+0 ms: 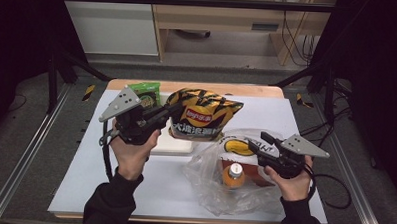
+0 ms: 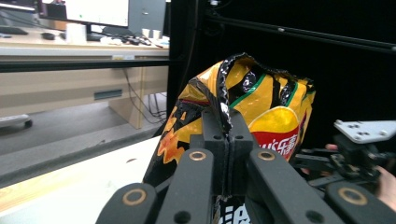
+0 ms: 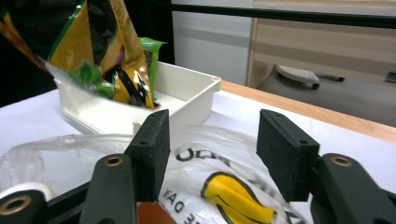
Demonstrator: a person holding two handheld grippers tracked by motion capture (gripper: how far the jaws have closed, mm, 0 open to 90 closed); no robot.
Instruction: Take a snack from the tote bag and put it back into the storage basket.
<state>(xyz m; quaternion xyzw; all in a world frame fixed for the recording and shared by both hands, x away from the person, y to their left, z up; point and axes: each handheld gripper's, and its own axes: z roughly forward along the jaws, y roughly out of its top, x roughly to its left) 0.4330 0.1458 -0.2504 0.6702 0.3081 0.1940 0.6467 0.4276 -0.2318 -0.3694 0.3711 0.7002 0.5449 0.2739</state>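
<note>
L tool (image 2: 227, 140) clenched on chip bag (image 2: 261, 107); R tool (image 3: 212, 154) released; high view adds bottle (image 1: 234, 175).

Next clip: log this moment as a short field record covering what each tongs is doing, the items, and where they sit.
left tongs: shut on the chip bag's edge, bag lifted over the white tray
right tongs: open, nothing between the jaws, over the plastic bag
plastic bag: clear, lying on the table, bottle inside
green packet: behind the tray
tray: beside the plastic bag
</note>
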